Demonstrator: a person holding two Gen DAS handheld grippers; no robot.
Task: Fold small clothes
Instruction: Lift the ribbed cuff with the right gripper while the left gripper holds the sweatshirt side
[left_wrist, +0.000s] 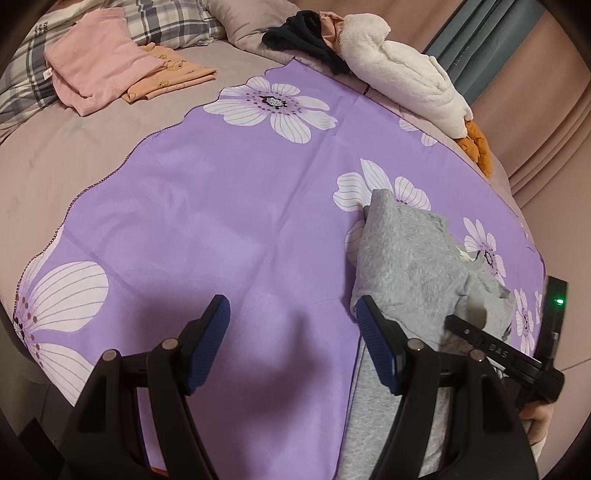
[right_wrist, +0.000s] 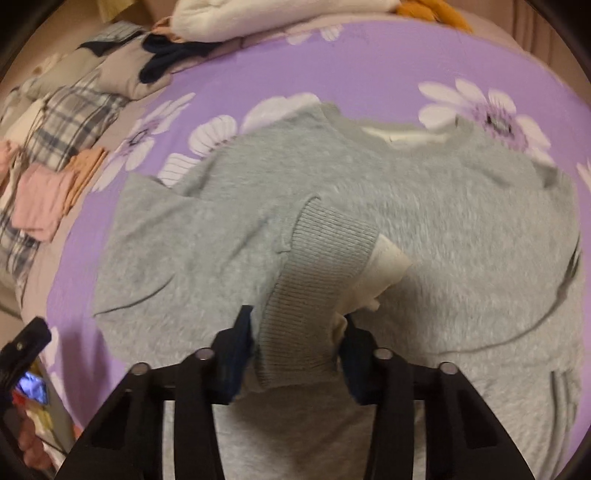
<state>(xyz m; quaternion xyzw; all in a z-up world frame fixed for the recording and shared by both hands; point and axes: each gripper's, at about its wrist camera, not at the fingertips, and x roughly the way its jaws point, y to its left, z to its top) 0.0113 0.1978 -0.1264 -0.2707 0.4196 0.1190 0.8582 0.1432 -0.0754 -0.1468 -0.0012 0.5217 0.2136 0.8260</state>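
A grey fleece sweater (right_wrist: 424, 206) lies spread on a purple cloth with white flowers (right_wrist: 258, 66), its neck opening toward the far side. One sleeve is folded across the body, and its ribbed cuff (right_wrist: 321, 251) runs back toward me with some white lining showing. My right gripper (right_wrist: 297, 317) is shut on that cuff, a blue pad pressing each side. In the left wrist view the sweater (left_wrist: 402, 251) sits at the right. My left gripper (left_wrist: 292, 306) hovers open over bare purple cloth (left_wrist: 221, 206), its right finger beside the sweater's edge, nothing between its pads.
A folded pink garment (left_wrist: 96, 70) and an orange one (left_wrist: 177, 74) lie at the far left by a plaid pillow (left_wrist: 166, 22). A pile of white fluffy (left_wrist: 402, 74), dark (left_wrist: 306, 33) and mustard clothes lines the far right edge of the bed. A curtain hangs beyond.
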